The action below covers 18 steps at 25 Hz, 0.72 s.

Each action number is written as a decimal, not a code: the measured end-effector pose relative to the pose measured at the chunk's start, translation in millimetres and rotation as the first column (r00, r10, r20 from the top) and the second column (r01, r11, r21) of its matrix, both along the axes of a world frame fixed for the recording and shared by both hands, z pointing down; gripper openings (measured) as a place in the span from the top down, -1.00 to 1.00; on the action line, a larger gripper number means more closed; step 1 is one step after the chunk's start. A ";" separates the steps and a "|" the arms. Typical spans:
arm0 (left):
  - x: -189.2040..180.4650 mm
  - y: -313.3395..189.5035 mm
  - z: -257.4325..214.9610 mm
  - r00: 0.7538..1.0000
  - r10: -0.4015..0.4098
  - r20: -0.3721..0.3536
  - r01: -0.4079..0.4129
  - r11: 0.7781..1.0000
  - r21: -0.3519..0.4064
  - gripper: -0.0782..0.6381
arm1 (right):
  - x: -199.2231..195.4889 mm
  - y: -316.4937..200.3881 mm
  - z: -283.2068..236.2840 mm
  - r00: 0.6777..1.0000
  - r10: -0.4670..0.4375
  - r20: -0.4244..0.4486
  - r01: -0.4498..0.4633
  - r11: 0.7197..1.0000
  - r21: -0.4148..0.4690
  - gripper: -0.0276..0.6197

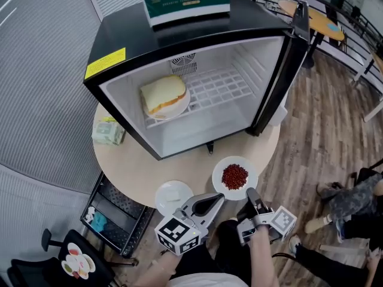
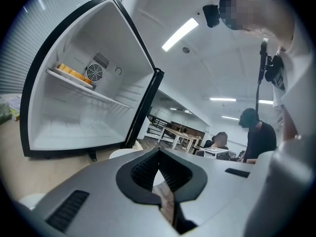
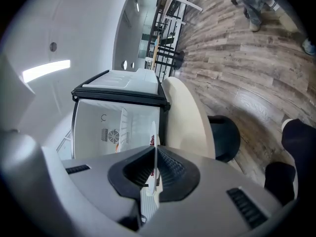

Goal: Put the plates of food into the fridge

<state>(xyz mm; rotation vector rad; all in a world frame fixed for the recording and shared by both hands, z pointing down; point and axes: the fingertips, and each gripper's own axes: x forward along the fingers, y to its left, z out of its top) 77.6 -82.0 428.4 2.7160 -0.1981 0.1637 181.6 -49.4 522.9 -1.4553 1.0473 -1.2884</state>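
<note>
Partly done. Found inside the fridge (image 1: pixel 119 40), on the wire shelf (image 1: pixel 221 85): one sandwich plate (image 1: pixel 182 107), set toward the left. Left to load: two plates, both outside, at the near edge of the round table (image 1: pixel 131 166).

Red-food plate (image 1: pixel 220 166): in front of the open compartment. Pinched at its near rim by the right gripper (image 1: pixel 250 192), jaws almost together on the thin white edge, confirmed in the right gripper view. Judged next in line for the fridge. Cannot tell whether lifted clear of the table.

Second white plate (image 1: pixel 163 203): near the table's front edge, beside the left gripper (image 1: pixel 220 197). Contents pale, not identifiable. Not gripped, as far as seen. Left gripper jaws narrow, all but closed at the tips, with a white patch in the gap, rim or background not determinable.

Materials:
- **Fridge:** glossy black shell, smooth white liner, small round fan grille (image 1: pixel 182 61) at the back, white-coated wire grid for a shelf. Door (image 1: pixel 287 58) standing wide to the right.
- **Plates:** small, round, white, thin-rimmed. Hard, and likely slippery under the ribbed black pads (image 3: pixel 172 169).
- **Red food (image 1: pixel 234 176):** heap of small loose pieces, liable to roll if tilted.
- **Sandwich (image 1: pixel 163 93):** soft pale bread, orange filling at the edge.
- **Table:** matt beige.
- **Floor (image 1: pixel 323 130):** wood-grain planks.
</note>
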 end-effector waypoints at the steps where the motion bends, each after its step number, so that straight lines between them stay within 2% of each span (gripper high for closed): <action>1: 1.4 -3.9 -5.2 1.000 -0.010 -0.001 0.010 1.000 0.007 0.77 | 4.1 -4.2 -6.7 1.000 -0.004 -0.002 0.004 1.000 0.004 0.86; 7: 2.6 -29.0 -33.8 0.998 -0.069 -0.012 0.069 0.996 0.048 0.77 | 27.5 -28.3 -44.1 1.000 -0.021 -0.012 0.021 0.999 0.032 0.86; 12: -3.9 -48.1 -45.8 0.993 -0.119 -0.024 0.119 0.992 0.046 0.77 | 37.2 -43.5 -65.3 0.999 -0.029 -0.014 0.030 0.998 0.054 0.86; 18: 2.4 -58.6 -51.4 0.994 -0.105 -0.032 0.107 0.993 0.057 0.77 | 42.9 -65.7 -87.6 0.999 -0.035 0.000 0.035 0.994 0.102 0.86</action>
